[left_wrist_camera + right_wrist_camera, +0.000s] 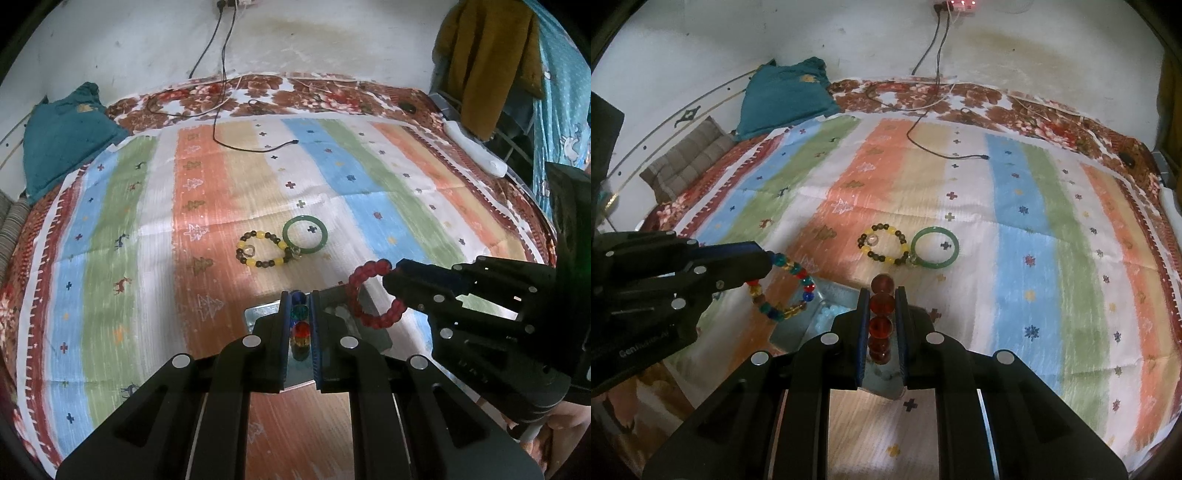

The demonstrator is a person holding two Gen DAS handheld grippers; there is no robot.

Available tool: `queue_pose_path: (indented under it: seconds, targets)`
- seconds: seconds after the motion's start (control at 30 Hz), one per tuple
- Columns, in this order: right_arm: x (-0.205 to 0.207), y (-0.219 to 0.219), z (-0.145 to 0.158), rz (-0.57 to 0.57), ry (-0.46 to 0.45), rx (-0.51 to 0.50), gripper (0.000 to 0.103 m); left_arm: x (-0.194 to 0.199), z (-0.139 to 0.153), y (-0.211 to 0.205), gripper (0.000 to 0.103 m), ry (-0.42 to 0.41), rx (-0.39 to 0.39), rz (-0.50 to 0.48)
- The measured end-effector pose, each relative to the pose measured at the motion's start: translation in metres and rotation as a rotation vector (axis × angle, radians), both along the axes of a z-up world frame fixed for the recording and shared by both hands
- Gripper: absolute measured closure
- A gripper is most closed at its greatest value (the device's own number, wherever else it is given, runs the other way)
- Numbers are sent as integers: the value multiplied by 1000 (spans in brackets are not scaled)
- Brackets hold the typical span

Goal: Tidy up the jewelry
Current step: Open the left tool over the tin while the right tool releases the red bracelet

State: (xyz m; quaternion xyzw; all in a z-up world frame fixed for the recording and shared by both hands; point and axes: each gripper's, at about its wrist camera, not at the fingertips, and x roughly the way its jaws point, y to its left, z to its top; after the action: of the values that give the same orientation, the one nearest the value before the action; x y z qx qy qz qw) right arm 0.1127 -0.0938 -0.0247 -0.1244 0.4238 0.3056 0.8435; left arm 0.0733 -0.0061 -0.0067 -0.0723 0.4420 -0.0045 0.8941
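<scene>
Both grippers are pinching bracelets above a small metal tray (798, 328) that sits on the striped cloth (1015, 295) near its front edge: the left gripper (299, 314) is pressed onto a bracelet of mixed-colour beads (783, 288), and the right gripper (882, 321) is pressed onto a red bead bracelet (373, 295), each loop hanging free from the fingertips. Farther in, around the middle of the cloth, a brown and yellow bead bracelet (262, 248) lies flat, touching a green bangle (305, 235) on its right. A black cable (221, 122) trails onto the cloth from the far edge.
</scene>
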Motion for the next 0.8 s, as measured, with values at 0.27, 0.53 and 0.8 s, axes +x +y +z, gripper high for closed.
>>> queue_pose_path:
  seconds: [0.27, 0.53, 0.8]
  targets:
    - [-1, 0, -3, 1, 28, -10, 88, -2, -2, 2, 93, 26, -15, 28]
    - [9, -9, -3, -74, 33, -17, 67, 0, -5, 16, 87, 44, -23, 85]
    - [21, -11, -9, -101, 55, -42, 64, 9, -11, 33, 74, 73, -21, 136]
